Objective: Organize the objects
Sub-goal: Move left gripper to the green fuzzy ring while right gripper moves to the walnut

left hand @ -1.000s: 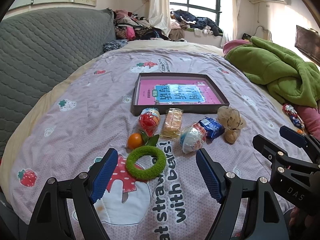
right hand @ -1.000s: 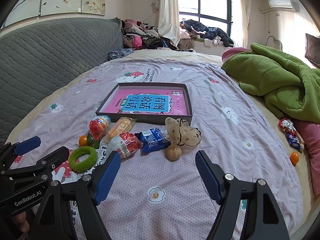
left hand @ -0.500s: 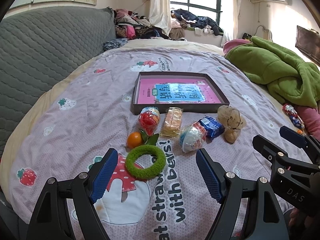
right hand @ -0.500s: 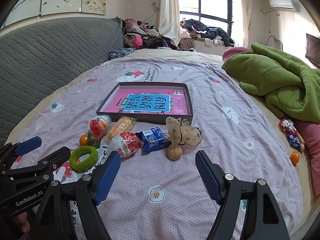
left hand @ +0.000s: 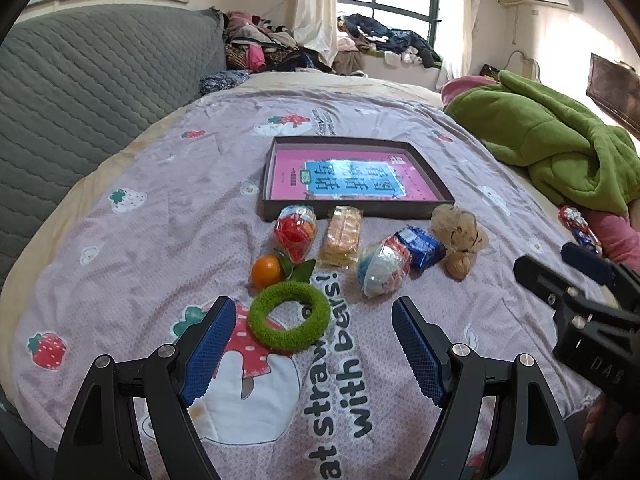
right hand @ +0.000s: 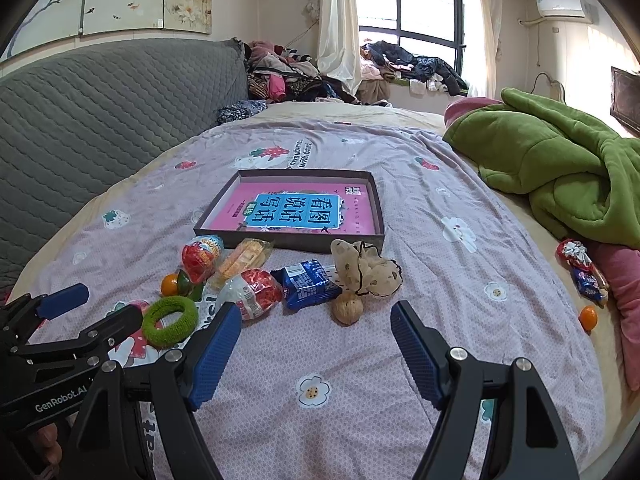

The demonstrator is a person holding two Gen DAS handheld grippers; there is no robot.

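While both grippers [left hand: 310,344] [right hand: 316,354] gape empty, one tray [left hand: 436,188], one green ring [left hand: 289,322] lie ahead

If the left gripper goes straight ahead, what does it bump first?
Probably the green ring: it lies just ahead of the open left gripper, nearer its left finger. Depth is hard to judge.

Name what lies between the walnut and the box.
The spotted fabric scrunchie sits between the walnut and the box rim, clearest in the right wrist view.
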